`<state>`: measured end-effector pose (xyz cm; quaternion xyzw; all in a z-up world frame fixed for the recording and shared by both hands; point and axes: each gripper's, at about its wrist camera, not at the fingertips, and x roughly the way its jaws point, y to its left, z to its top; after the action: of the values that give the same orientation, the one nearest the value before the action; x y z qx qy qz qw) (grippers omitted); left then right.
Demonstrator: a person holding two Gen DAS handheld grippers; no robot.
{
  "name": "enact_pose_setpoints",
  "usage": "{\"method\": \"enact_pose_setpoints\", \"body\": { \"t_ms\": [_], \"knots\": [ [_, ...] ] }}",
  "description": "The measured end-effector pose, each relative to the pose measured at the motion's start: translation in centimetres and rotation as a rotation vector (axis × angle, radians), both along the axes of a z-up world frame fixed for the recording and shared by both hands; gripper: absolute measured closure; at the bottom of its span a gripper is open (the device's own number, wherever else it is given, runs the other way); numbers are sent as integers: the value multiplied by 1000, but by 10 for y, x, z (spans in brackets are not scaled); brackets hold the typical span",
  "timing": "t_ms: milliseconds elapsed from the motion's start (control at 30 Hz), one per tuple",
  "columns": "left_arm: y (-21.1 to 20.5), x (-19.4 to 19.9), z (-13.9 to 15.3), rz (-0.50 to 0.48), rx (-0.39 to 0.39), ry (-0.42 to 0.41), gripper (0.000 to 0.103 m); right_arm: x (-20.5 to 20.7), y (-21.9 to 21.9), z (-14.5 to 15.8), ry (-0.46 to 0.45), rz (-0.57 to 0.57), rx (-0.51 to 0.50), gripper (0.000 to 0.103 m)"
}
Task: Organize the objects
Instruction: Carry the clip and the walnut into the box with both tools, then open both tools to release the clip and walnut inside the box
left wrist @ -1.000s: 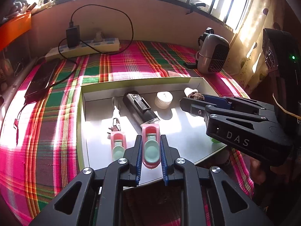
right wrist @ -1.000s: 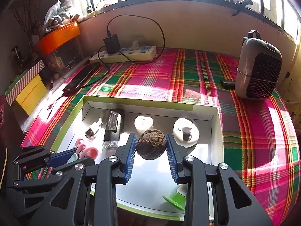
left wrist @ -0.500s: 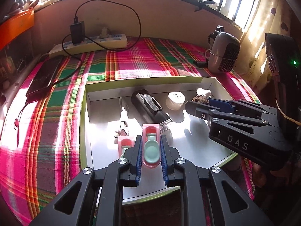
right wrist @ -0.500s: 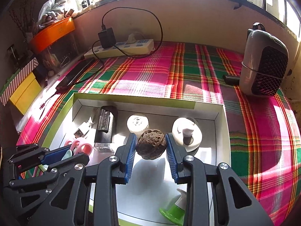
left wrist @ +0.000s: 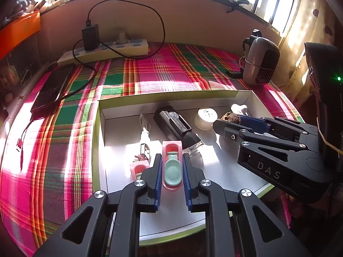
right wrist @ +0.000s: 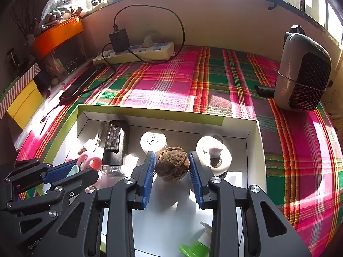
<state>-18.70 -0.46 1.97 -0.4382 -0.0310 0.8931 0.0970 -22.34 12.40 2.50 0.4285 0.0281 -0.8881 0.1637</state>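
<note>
Left gripper (left wrist: pixel 171 172) clamped on pink-green clip (left wrist: pixel 172 168); right gripper (right wrist: pixel 172 167) pinching walnut (right wrist: pixel 172 166) above box (right wrist: pixel 150 112).

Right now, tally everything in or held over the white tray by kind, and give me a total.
Pink clip: 2 (the other lies beside it)
Black device: 1
White round cap: 1
Walnut: 1
White USB cable: 1
White disc with knob: 1
Green-and-white piece: 1
Total: 8

Home: plaid tablecloth (right wrist: pixel 171 81), power strip (right wrist: pixel 137 52), windowsill.
</note>
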Motion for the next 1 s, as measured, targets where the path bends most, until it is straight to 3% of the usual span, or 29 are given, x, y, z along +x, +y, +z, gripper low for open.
{"method": "enact_pose_setpoints", "body": {
  "t_ms": [1000],
  "knots": [
    [3, -6, -3, 9, -26, -1, 87, -3, -4, -4, 13, -8, 19, 70]
  ]
}}
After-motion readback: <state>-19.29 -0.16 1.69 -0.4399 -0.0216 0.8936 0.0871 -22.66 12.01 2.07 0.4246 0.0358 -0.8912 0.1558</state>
